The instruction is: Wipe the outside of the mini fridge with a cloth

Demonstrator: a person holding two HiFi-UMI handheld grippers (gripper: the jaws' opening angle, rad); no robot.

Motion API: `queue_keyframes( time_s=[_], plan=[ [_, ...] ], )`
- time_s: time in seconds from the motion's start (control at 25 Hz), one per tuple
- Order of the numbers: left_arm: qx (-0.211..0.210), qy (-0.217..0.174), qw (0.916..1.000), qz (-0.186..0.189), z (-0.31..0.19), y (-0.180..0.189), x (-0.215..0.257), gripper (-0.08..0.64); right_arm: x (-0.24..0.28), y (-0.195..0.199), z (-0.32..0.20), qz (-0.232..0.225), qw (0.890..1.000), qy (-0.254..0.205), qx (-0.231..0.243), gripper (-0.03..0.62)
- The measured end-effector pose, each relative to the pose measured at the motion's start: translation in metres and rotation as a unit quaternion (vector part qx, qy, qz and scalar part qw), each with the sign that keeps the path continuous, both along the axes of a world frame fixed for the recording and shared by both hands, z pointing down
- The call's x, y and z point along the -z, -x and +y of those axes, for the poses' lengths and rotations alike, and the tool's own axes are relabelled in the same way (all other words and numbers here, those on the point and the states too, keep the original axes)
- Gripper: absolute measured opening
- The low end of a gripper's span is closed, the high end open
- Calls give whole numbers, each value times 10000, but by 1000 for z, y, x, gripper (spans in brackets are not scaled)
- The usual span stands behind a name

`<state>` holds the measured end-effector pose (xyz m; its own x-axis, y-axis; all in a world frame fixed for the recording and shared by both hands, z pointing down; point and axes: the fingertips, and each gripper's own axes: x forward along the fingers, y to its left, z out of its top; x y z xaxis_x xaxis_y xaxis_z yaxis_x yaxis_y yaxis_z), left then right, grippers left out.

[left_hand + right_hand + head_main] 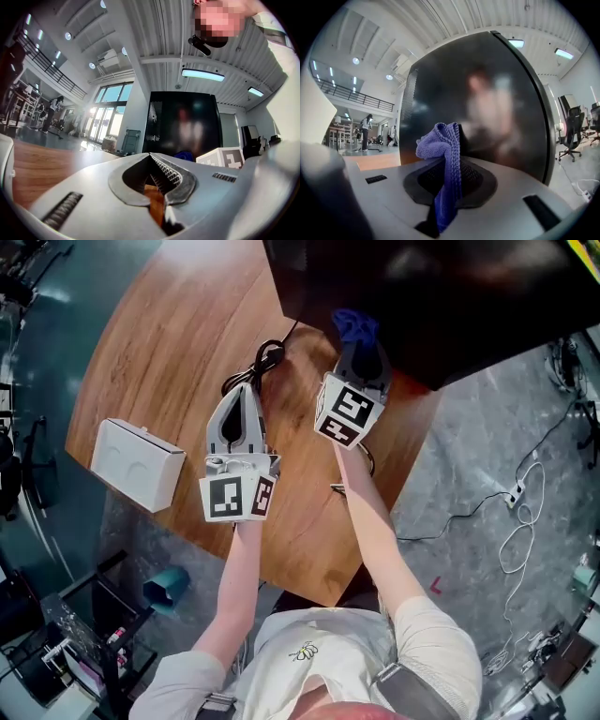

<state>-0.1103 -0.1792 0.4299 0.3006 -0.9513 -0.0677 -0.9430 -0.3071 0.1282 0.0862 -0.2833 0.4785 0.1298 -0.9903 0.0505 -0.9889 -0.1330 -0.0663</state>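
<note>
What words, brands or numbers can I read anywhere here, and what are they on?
None can be read in any view.
Marker cubes on the left gripper and right gripper: black-and-white squares, not letters.
White box, mini fridge, blue cloth: no print shows.
Shirt: a small bee picture, no words.

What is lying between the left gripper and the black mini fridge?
A coiled black cable lies on the wooden table between the left gripper and the mini fridge, seen in the head view.
</note>
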Motion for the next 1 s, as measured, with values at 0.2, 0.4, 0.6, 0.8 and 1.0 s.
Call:
queue_keyframes(
  time_s=[0.2, 0.4, 0.6, 0.8, 1.0],
  plan=[
    [-229, -58, 9997, -50, 15, -28, 8, 5, 2, -48, 28, 35, 9992, 76, -384, 61],
    [-469, -98, 9988, -67, 23, -53, 14, 5, 2, -93, 54, 101, 9974, 121, -702, 61],
    [-742, -86, 9971, -125, 30, -77, 15, 5, -2, -128, 73, 146, 9951, 133, -964, 61],
    [-815, -27, 9966, -105, 28, -85, 14, 5, -1, -139, 79, 254, 9951, 200, -938, 61],
    [-889, -23, 9959, -133, 28, -92, 13, 5, -1, -146, 82, 284, 9947, 217, -960, 61]
  ],
)
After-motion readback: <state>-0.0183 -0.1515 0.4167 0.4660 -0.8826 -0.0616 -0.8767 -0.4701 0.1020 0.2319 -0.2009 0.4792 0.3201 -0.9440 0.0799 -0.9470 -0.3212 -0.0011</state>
